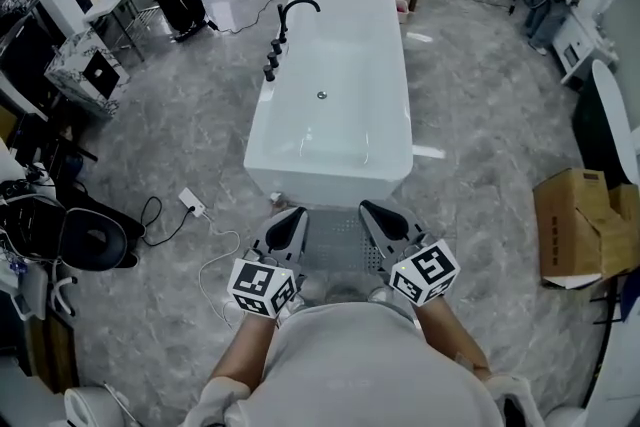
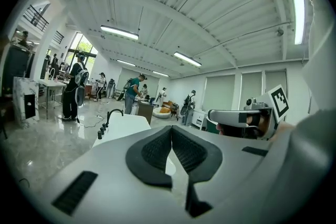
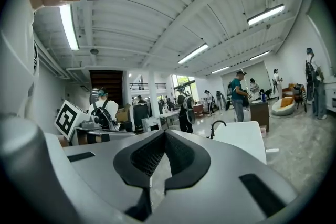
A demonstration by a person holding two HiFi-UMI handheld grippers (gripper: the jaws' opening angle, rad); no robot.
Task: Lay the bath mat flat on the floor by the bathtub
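Note:
A grey bath mat (image 1: 338,243) lies flat on the floor at the near end of the white bathtub (image 1: 333,85). Both grippers hover above it, close to my chest. My left gripper (image 1: 291,221) is over the mat's left edge and my right gripper (image 1: 377,215) over its right edge. Each one is shut with nothing between its jaws. In the left gripper view the left gripper (image 2: 171,129) points level across the room, with the bathtub (image 2: 123,123) beyond it. In the right gripper view the right gripper (image 3: 164,134) does the same, the bathtub (image 3: 244,138) to its right.
A black faucet (image 1: 296,8) stands on the tub's left rim. A power strip with a white cable (image 1: 192,204) lies on the floor at the left, near a black chair (image 1: 92,240). An open cardboard box (image 1: 585,225) sits at the right. People stand at the far end.

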